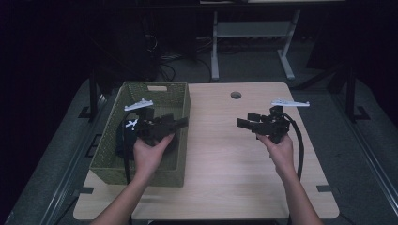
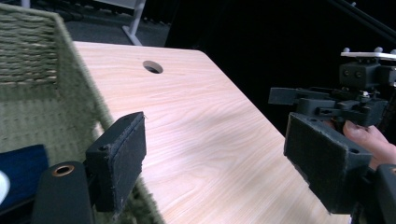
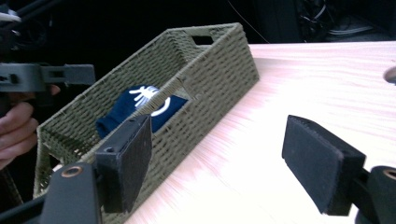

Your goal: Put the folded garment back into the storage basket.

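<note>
High view is showing both grippers hanging empty and wide open, left gripper (image 1: 180,123) over the basket (image 1: 107,154) at the desk's (image 1: 225,168) left edge, right gripper (image 1: 244,120) nearer the right edge, with the navy cloth (image 3: 135,109) sitting inside, so packing's looking basically done.

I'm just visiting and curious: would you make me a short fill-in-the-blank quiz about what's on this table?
1. The woven basket on the wooden table is ____ in colour.
2. Inside the basket lies a dark ____ cloth with white print.
3. The jaws of the right gripper stand ____, with nothing between them.
4. Near the table's far edge there is a round ____.

Missing words: green; blue; open; hole
</note>
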Action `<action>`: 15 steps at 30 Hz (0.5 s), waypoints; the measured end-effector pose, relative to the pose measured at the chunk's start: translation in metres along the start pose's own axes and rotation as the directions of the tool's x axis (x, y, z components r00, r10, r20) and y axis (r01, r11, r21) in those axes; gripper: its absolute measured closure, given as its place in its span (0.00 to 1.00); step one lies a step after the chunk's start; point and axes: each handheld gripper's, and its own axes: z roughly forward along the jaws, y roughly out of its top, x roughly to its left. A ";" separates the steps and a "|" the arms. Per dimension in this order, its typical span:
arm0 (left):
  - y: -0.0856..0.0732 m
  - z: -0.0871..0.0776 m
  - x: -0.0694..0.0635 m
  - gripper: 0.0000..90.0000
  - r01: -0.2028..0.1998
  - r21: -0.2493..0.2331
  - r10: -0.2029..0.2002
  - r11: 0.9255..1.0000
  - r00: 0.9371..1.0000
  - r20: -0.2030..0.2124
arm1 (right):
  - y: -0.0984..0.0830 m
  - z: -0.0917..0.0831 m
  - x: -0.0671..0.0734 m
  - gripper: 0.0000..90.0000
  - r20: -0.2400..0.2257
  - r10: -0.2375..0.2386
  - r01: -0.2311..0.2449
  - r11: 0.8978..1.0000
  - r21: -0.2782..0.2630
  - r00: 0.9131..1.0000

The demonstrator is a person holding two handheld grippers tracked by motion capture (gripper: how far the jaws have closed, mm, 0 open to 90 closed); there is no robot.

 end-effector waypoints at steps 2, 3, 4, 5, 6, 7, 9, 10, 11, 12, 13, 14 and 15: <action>0.000 0.003 -0.004 0.23 -0.010 0.002 0.010 1.000 1.000 0.007 | -0.001 -0.005 -0.002 0.27 0.008 0.003 -0.003 1.000 -0.002 1.000; 0.001 0.005 -0.005 0.23 -0.010 0.003 0.010 1.000 1.000 0.013 | -0.001 -0.007 -0.003 0.27 0.013 0.005 -0.005 1.000 -0.006 1.000; 0.001 0.006 -0.007 0.23 -0.014 0.004 0.014 1.000 1.000 0.017 | -0.001 -0.009 -0.004 0.27 0.014 0.005 -0.005 1.000 -0.008 1.000; 0.002 0.007 -0.008 0.23 -0.016 0.003 0.016 1.000 1.000 0.018 | -0.002 -0.010 -0.005 0.27 0.018 0.000 0.000 1.000 -0.009 1.000; 0.002 0.008 -0.009 0.23 -0.021 0.002 0.021 1.000 0.999 0.025 | -0.003 -0.012 -0.006 0.27 0.020 0.005 -0.005 1.000 -0.010 1.000; 0.002 0.009 -0.011 0.23 -0.020 0.002 0.020 1.000 0.999 0.028 | -0.004 -0.014 -0.007 0.27 0.024 0.011 -0.011 1.000 -0.007 1.000; 0.002 0.012 -0.013 0.23 -0.027 0.003 0.027 1.000 0.999 0.033 | -0.005 -0.017 -0.010 0.27 0.032 0.013 -0.013 1.000 -0.007 0.999; 0.002 0.013 -0.014 0.23 -0.028 0.004 0.028 1.000 0.999 0.036 | -0.006 -0.019 -0.011 0.27 0.036 0.016 -0.016 1.000 -0.008 0.999; 0.001 0.015 -0.016 0.23 -0.030 0.008 0.030 1.000 0.999 0.039 | -0.007 -0.020 -0.013 0.27 0.037 0.016 -0.015 1.000 -0.010 0.999; 0.001 0.015 -0.016 0.23 -0.030 0.008 0.030 1.000 0.999 0.039 | -0.008 -0.022 -0.014 0.27 0.040 0.020 -0.020 1.000 -0.009 0.999; 0.000 0.018 -0.018 0.23 -0.034 0.010 0.033 0.999 0.999 0.042 | -0.008 -0.024 -0.015 0.27 0.046 0.018 -0.017 1.000 -0.012 0.999; 0.000 0.019 -0.020 0.23 -0.038 0.013 0.038 0.999 0.998 0.042 | -0.009 -0.026 -0.016 0.27 0.048 0.019 -0.019 1.000 -0.012 0.999; -0.001 0.021 -0.021 0.23 -0.044 0.015 0.044 0.999 0.998 0.040 | -0.010 -0.028 -0.017 0.27 0.050 0.019 -0.019 1.000 -0.015 0.999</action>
